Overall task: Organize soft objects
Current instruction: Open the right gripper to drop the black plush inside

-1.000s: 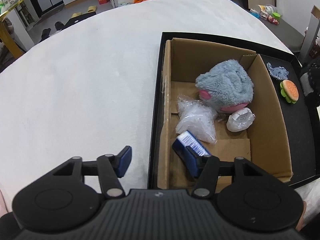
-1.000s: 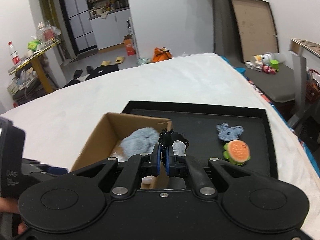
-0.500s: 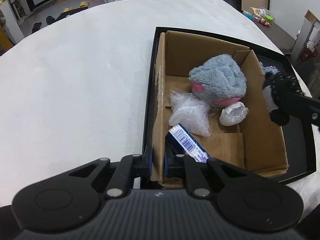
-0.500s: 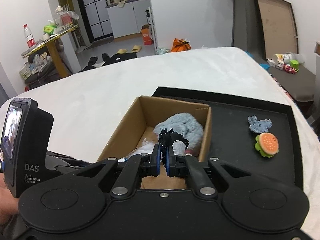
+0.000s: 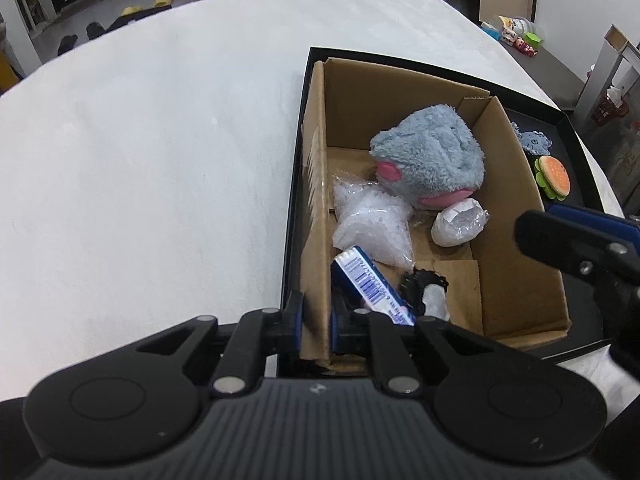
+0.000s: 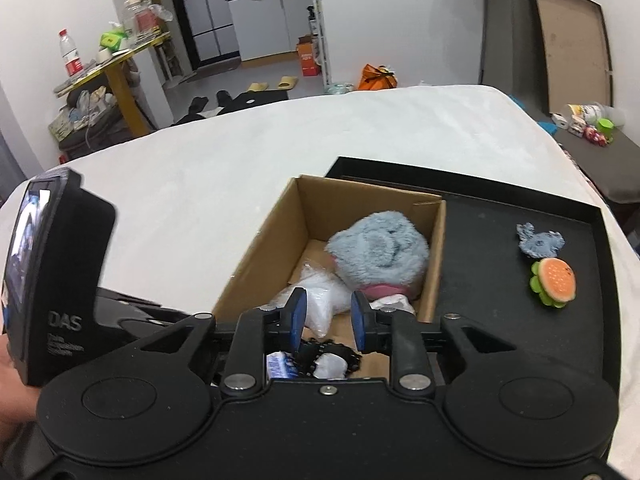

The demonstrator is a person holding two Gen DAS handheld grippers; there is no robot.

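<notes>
Cardboard box (image 5: 516, 276): open-topped, standing in the left part of a black tray (image 6: 500, 248) on a white bed (image 5: 152, 152).

My left gripper (image 5: 316, 318): fingers clamped on the box's near-left wall, one finger outside, one inside.

My right gripper (image 6: 326, 318): fingers apart, holding nothing, poised above the near end of the box.

Contents of the box:
- Grey plush toy (image 5: 430, 160) with pink patches, at the far end, leaning against the right wall.
- Clear bag of white pellets (image 5: 370, 226), middle, near the left wall.
- Small white lump in clear wrap (image 5: 460, 222), just right of the bag, touching the plush toy's near side.
- Blue packet with a barcode (image 5: 370, 284), near-left corner, tilted up beside my left inner finger.
- Black lacy item with a white centre (image 5: 426, 290), on the box floor just right of the packet and directly below my right fingers (image 6: 298, 312).

On the tray outside the box, to the right:
- Small grey-blue cloth toy (image 6: 540, 240), farther.
- Burger-shaped toy (image 6: 554, 280), just near of it.
</notes>
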